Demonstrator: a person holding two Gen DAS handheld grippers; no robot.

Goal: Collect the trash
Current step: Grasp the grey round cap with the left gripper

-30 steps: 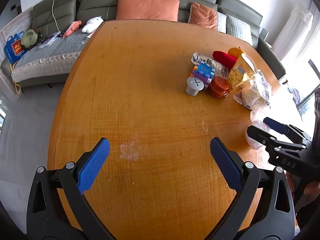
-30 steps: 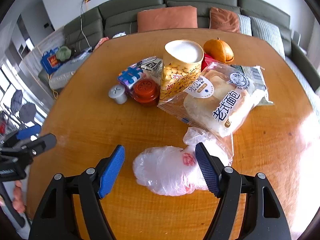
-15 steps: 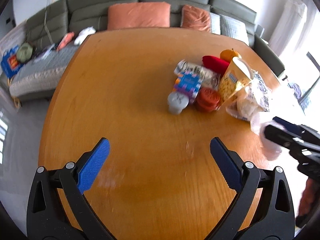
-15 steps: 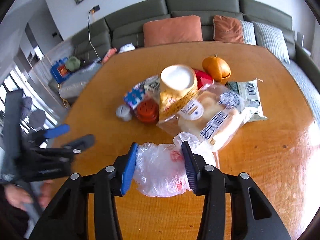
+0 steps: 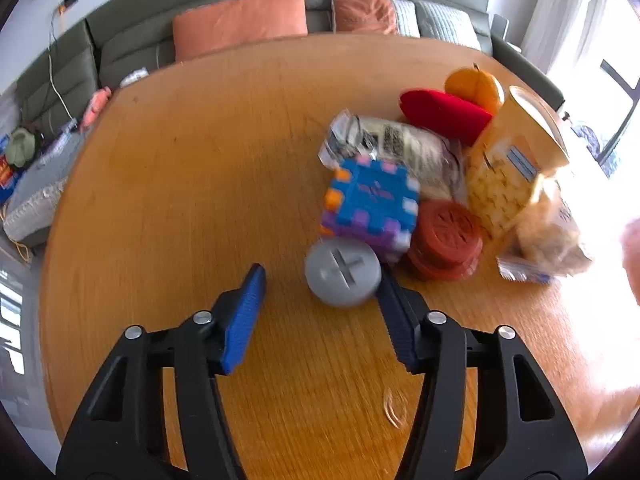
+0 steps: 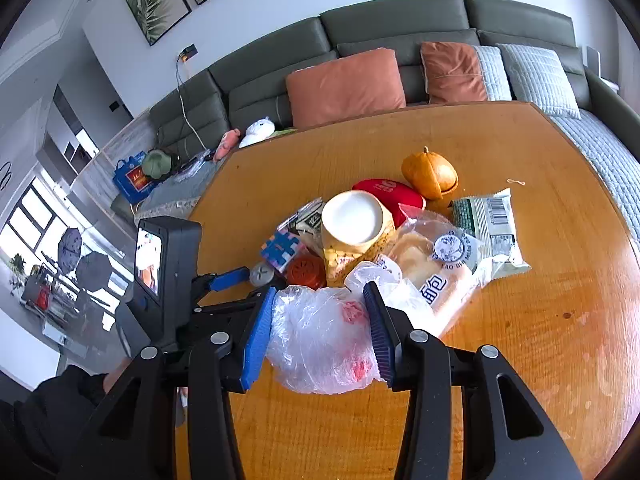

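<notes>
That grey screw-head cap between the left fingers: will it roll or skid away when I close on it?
The grey cap looks round-sided with a flat slotted top, so it probably sits stable but could squirt sideways under an off-centre pinch. It already touches the left gripper's right finger, with a gap on the other side, so closing may nudge it. Smooth plastic on the polished table likely slides easily.

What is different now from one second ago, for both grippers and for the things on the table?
The right gripper shut on the plastic bag, which was between its open fingers on the table. The left gripper moved forward to the pile and narrowed; its fingers now flank the grey cap, and whether they press it is unclear. The pile of snacks and toys stayed in place.
</notes>
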